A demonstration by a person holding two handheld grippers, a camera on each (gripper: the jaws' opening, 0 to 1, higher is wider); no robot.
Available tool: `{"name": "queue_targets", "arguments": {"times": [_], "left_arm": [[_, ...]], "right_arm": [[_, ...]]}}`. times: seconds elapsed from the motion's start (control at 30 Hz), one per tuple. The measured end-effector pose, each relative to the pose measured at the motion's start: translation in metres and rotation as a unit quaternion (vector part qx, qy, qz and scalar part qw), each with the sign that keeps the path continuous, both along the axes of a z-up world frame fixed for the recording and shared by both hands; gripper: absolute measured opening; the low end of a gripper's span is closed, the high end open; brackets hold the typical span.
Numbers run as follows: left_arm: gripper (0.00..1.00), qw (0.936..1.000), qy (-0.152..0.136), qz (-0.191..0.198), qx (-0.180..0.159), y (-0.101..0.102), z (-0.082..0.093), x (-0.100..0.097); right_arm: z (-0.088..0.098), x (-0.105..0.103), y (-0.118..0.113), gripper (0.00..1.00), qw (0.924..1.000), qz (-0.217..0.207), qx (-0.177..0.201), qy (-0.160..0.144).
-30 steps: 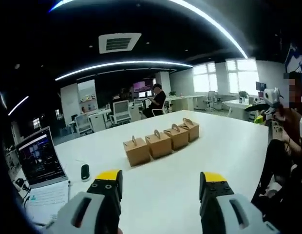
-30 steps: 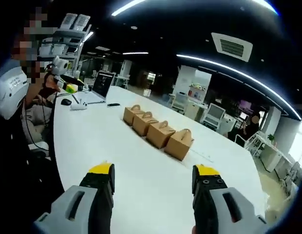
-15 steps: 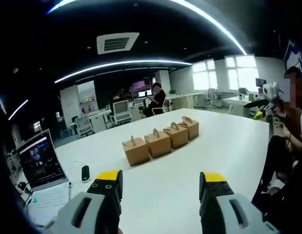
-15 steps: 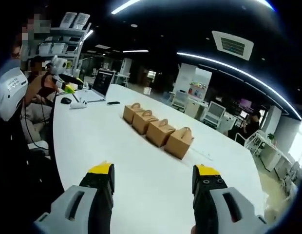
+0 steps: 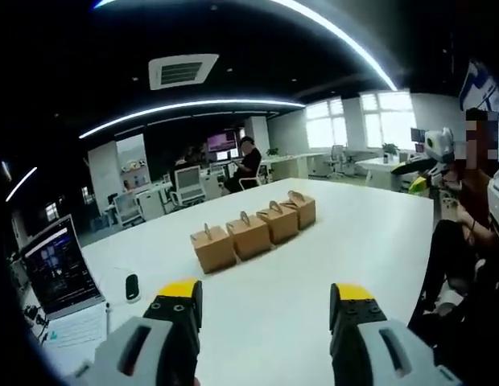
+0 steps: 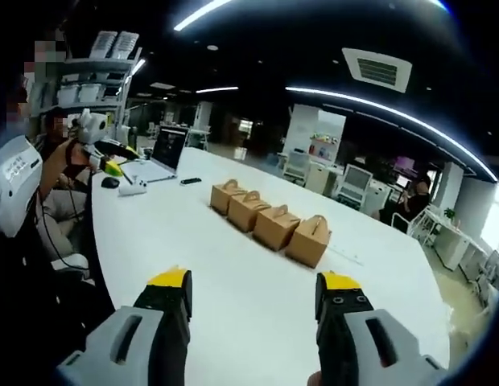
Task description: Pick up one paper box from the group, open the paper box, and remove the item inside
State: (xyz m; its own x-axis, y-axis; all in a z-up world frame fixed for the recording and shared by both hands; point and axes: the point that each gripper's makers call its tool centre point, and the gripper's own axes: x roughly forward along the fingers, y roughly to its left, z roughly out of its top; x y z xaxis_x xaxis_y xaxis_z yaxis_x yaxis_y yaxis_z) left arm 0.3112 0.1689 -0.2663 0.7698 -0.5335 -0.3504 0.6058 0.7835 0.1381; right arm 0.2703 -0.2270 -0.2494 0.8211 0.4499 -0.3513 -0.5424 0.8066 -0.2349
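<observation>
**Four paper boxes in a row, both grippers held clear of them**

Four brown paper boxes (image 5: 252, 233) with loop handles stand side by side, touching, in one straight row near the middle of a large white table (image 5: 362, 241). In the right gripper view the same row (image 6: 272, 223) runs away from the near edge toward the far side of the table (image 6: 225, 273). All four are closed.

The left gripper (image 5: 265, 299) hovers above the near part of the table, its yellow-tipped jaws spread wide with nothing between them, well apart from the boxes. The right gripper (image 6: 253, 285) is likewise above the table, jaws parted and empty, short of the nearest box.

Toward the table's left edge in the left gripper view sit a dark mouse (image 5: 132, 285) and an open laptop (image 5: 56, 269) with a lit screen. In the right gripper view the laptop (image 6: 163, 153) stands at the far left end, with a phone (image 6: 190, 181) near it. A person's sleeve (image 6: 14, 181) shows at the table's left edge. Office chairs (image 5: 187, 185) and a seated person (image 5: 248, 162) lie beyond the far edge.
</observation>
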Motion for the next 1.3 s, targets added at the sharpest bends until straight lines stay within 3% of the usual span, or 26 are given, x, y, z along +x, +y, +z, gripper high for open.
{"name": "queue_targets", "arguments": {"times": [0.2,0.37,0.47,0.67,0.97,1.13,1.3], "left_arm": [[0.65,0.9996,0.021,-0.014,-0.009,0.013,-0.005,0.009],[0.65,0.9998,0.011,0.019,0.002,0.024,-0.005,0.019],[0.66,0.9992,0.006,0.038,-0.004,0.020,-0.005,0.023],[0.67,0.9993,-0.003,0.035,-0.008,-0.007,-0.006,0.018],[0.67,0.9991,-0.021,0.036,0.008,-0.045,-0.010,0.002],[0.67,0.9992,-0.014,0.037,0.004,-0.050,-0.013,-0.002],[0.66,0.9992,-0.016,0.033,0.013,-0.043,-0.008,0.008]], "right_arm": [[-0.001,-0.009,0.019,0.62,0.9996,-0.001,0.025,0.008],[-0.009,-0.016,0.028,0.64,1.0000,0.005,0.001,0.007],[-0.014,-0.015,0.026,0.64,0.9998,0.014,0.001,0.017],[-0.018,0.002,0.004,0.67,0.9996,0.020,0.006,0.017],[-0.028,0.030,-0.046,0.71,0.9995,-0.003,0.008,0.030],[-0.026,0.039,-0.061,0.70,0.9994,-0.014,0.013,0.029],[-0.025,0.041,-0.061,0.70,0.9994,-0.013,0.013,0.027]]}}
